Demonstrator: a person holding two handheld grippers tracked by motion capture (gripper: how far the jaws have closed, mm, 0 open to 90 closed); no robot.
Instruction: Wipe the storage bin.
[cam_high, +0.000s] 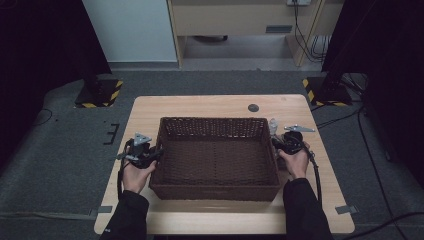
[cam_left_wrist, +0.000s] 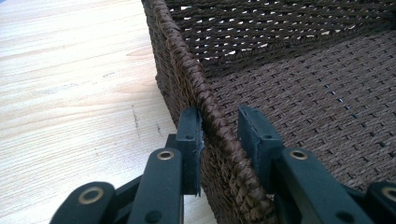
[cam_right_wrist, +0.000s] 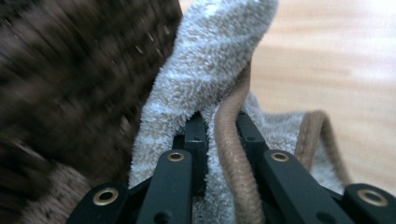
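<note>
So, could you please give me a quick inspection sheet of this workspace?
Surface: light wooden table, dark round mark near far edge.
Job's things: brown woven rectangular basket; beige terry towel with tan trim.
Clutter: nothing seen.
Grippers: left tongs straddle the basket's rim; right tongs shut on the towel beside the basket.
Cables: black leads trail from the tongs.
Surroundings: grey carpet, two striped stand bases.

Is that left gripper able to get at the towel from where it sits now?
Probably not. The left gripper straddles the wicker basket's left rim, while the towel is clamped in the right gripper beyond the basket's far right side, so the whole basket lies between them.
</note>
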